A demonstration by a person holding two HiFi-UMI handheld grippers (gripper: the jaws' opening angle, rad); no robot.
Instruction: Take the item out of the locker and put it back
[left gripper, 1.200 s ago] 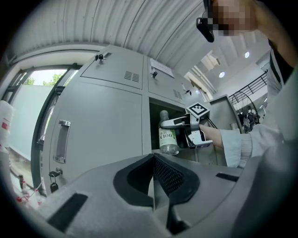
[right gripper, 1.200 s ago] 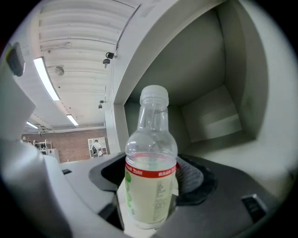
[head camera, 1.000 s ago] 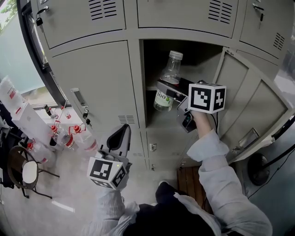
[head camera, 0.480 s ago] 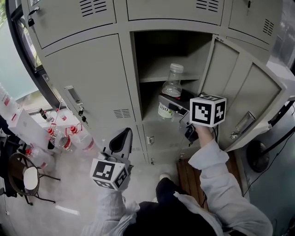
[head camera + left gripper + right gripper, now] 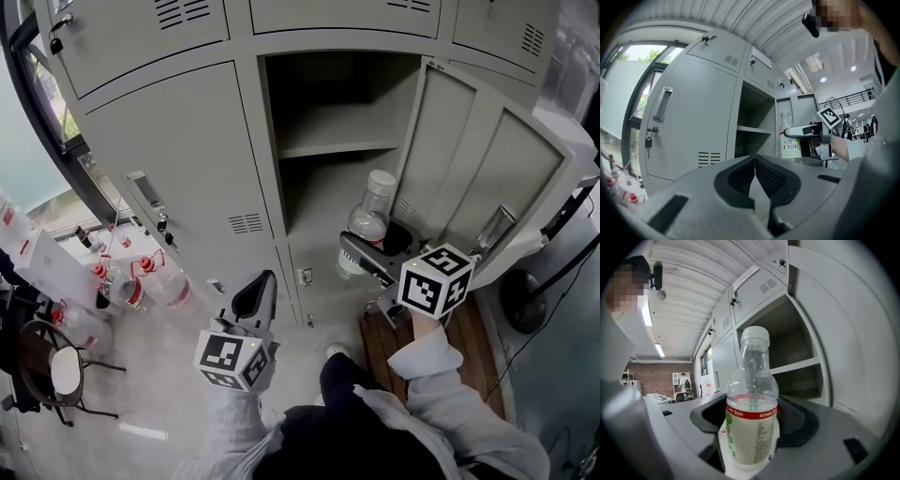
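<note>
A clear plastic bottle (image 5: 368, 225) with a white cap, a red band and a pale drink in its lower half stands upright in my right gripper (image 5: 362, 255), which is shut on it. It hangs outside the open locker (image 5: 337, 145), in front of the compartment's lower part and near the swung-out door (image 5: 469, 169). In the right gripper view the bottle (image 5: 751, 380) fills the middle, with the black pads (image 5: 794, 420) pressing its sides. My left gripper (image 5: 254, 292) is shut on nothing, lower and to the left. From the left gripper view, the bottle (image 5: 789, 140) shows past the shut left gripper (image 5: 754, 158).
Inside the locker one shelf (image 5: 342, 148) spans the compartment. The closed door to the left bears a handle and padlock (image 5: 159, 223). Several red-capped bottles (image 5: 141, 281) and a chair (image 5: 56, 366) stand on the floor at left. A wooden board (image 5: 375, 342) lies below the locker.
My right gripper has drawn the bottle out of the locker, down and toward the person. My left gripper has sunk a little and stays shut.
</note>
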